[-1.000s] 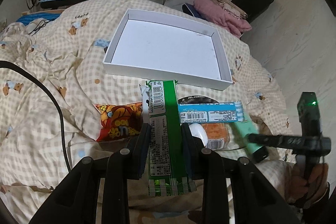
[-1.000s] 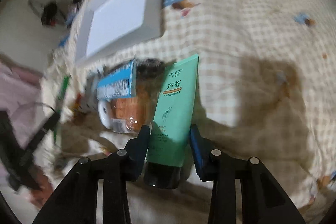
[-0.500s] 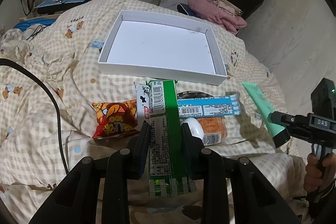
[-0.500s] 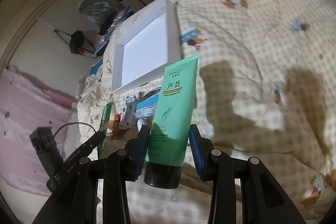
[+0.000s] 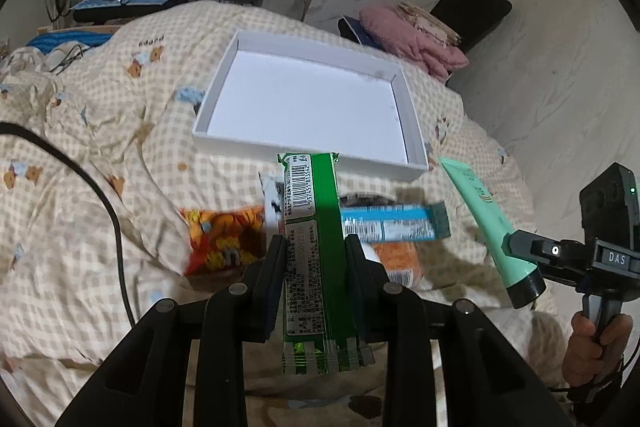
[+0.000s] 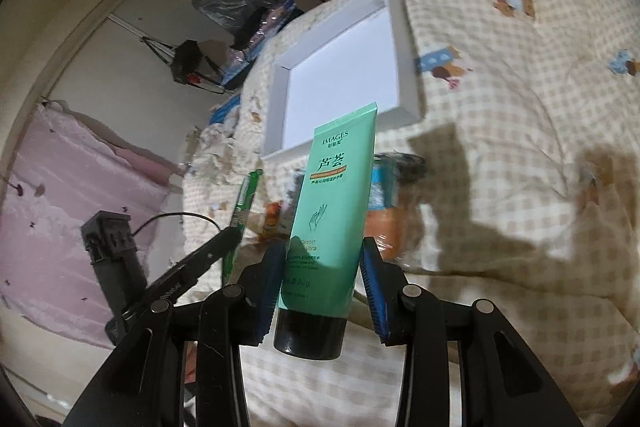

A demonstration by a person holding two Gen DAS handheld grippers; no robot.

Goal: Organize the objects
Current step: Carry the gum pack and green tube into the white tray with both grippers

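Observation:
My left gripper is shut on a long green snack pack and holds it above the bed. My right gripper is shut on a mint green hand cream tube, cap toward me, lifted off the bed; tube and gripper also show in the left wrist view. An empty white shallow box lies on the checked bedspread beyond both; it shows in the right wrist view too. A blue wrapped bar, an orange item and a red-yellow snack bag lie in a heap below.
The bed edge drops to a pale floor on the right. A pink folded cloth and a dark cushion lie on the floor past the box. A black cable crosses the bedspread at the left. Rumpled bedding fills the left side.
Both grippers have risen with their loads. The hand cream tube came off the heap and now hangs in the air. The white box appears nearer in both views.

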